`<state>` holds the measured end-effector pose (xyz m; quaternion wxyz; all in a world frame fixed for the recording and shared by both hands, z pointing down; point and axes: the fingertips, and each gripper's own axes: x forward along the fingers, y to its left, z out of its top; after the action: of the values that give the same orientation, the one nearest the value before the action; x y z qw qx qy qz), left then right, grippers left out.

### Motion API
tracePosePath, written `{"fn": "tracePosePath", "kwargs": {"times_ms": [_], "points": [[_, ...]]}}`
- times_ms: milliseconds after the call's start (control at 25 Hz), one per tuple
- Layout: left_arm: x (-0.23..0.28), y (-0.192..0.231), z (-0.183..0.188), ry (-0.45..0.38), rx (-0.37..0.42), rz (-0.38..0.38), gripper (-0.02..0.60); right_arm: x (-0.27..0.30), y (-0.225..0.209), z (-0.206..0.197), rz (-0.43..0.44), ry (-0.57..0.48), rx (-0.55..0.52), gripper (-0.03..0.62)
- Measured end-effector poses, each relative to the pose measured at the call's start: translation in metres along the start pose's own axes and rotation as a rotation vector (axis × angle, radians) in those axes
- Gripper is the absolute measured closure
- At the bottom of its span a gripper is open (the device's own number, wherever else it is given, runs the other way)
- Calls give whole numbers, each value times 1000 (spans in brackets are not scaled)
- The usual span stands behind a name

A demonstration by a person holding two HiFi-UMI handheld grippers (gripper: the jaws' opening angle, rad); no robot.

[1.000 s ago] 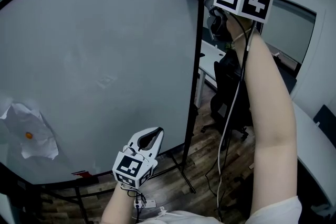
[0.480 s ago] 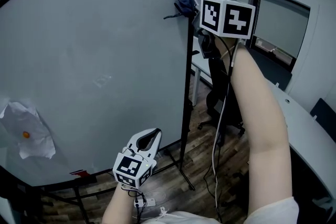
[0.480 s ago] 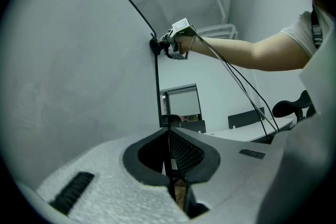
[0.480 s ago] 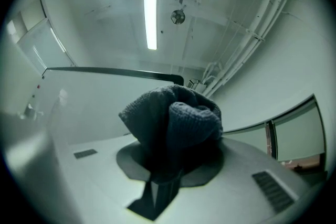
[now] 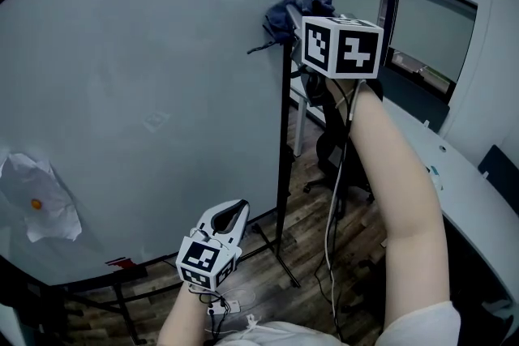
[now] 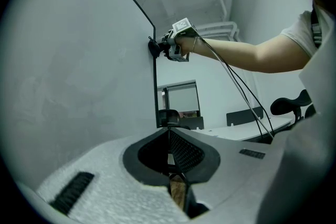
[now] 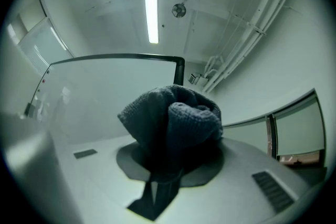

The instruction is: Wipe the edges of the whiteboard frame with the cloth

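A big whiteboard (image 5: 146, 93) with a thin black frame (image 5: 284, 142) fills the left of the head view. My right gripper (image 5: 298, 22) is raised and shut on a bunched dark blue cloth (image 5: 285, 12), which rests against the frame's right vertical edge, high up. In the right gripper view the cloth (image 7: 170, 123) fills the jaws, with the frame's top corner (image 7: 179, 63) just beyond it. My left gripper (image 5: 236, 211) hangs low near the board's bottom, shut with nothing in it. The left gripper view shows its jaws (image 6: 169, 135) meeting, and far off the cloth (image 6: 154, 48) on the frame (image 6: 156, 92).
A crumpled white paper (image 5: 40, 207) with an orange dot hangs on the board's lower left. The stand's black legs (image 5: 280, 259) spread over the wooden floor. A black office chair (image 5: 334, 146) and a white desk (image 5: 462, 182) stand to the right. A cable (image 5: 331, 215) hangs from my right gripper.
The right gripper and cloth have come down from the frame's top right corner along the right edge. The left gripper has hardly moved.
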<state>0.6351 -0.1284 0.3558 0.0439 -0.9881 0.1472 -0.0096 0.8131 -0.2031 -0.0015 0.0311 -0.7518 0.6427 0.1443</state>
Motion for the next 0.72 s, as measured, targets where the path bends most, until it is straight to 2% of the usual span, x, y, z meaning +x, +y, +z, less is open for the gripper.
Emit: {"fn": "tracePosePath", "kwargs": {"times_ms": [240, 400, 720], "points": [[-1, 0, -13, 17, -25, 5, 557, -12, 10, -50, 18, 50, -36, 517], [0, -1, -22, 31, -40, -2, 557, -19, 10, -81, 12, 66, 1, 517], [7, -19, -44, 68, -71, -43, 558, -35, 18, -141, 0, 153, -27, 517]]}}
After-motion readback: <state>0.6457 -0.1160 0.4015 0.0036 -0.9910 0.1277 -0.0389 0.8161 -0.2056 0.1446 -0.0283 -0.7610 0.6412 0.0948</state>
